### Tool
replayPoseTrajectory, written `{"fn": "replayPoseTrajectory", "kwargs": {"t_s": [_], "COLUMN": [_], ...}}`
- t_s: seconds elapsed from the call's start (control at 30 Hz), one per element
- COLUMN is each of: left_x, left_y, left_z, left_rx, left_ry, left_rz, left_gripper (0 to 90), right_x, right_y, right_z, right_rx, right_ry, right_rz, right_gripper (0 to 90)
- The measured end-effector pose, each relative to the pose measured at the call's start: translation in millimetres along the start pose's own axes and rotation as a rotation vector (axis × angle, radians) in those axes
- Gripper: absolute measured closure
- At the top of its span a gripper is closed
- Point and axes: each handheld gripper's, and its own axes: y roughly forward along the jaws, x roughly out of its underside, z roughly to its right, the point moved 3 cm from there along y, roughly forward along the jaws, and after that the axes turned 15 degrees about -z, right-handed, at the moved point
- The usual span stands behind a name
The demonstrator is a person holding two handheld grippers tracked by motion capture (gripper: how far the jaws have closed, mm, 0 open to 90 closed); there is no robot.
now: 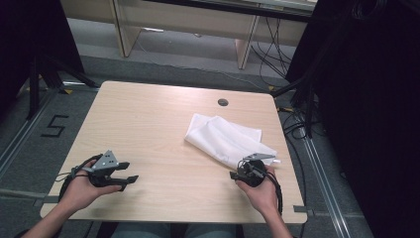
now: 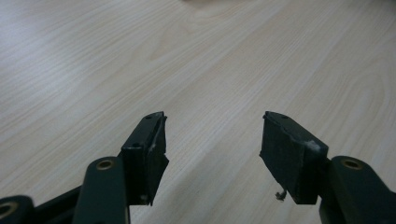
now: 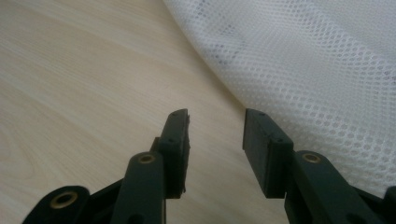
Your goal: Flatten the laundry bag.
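Right now I have both grippers low over the near half of the table (image 1: 148,124), one in each hand, with the white mesh cloth (image 1: 225,139) lying folded on the right half of the wood, a little past the middle.

My right gripper (image 1: 247,171) sits at the near right, just at the cloth's nearest edge. In the right gripper view the gripper (image 3: 217,123) has its jaws apart with bare wood between them — nothing is pinched. The mesh cloth (image 3: 308,70) sweeps across the upper right of that view, its curved edge running down just beside the right-hand jaw; whether that jaw brushes the fabric I cannot tell. The weave reads clearly as small round holes.

My left gripper (image 1: 130,172) is at the near left, well apart from the cloth, its jaws pointing toward the table's middle. In the left gripper view the gripper (image 2: 212,135) is released too — jaws spread wide, only pale wood grain between and beyond them. A tiny scrap of thread hangs at the inner base of its right-hand jaw.

A small round dark grommet (image 1: 223,102) sits in the tabletop beyond the cloth, near the far edge.
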Motion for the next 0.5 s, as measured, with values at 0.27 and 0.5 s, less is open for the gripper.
{"fn": "replayPoseTrajectory", "kwargs": {"t_s": [0.27, 0.5], "left_x": [-1.7, 0.9], "left_y": [1.8, 0.0], "left_z": [0.9, 3.4], "left_rx": [0.012, 0.009], "left_ry": [-0.025, 0.005], "left_rz": [-0.005, -0.006], "left_gripper": [39.8, 39.7], "right_x": [0.8, -5.7], "right_y": [-1.8, -17.0], "right_z": [8.2, 26.0], "right_rx": [0.003, 0.123], "right_ry": [-0.016, 0.009], "right_rz": [0.022, 0.057], "right_gripper": [68.3, 69.8]}}
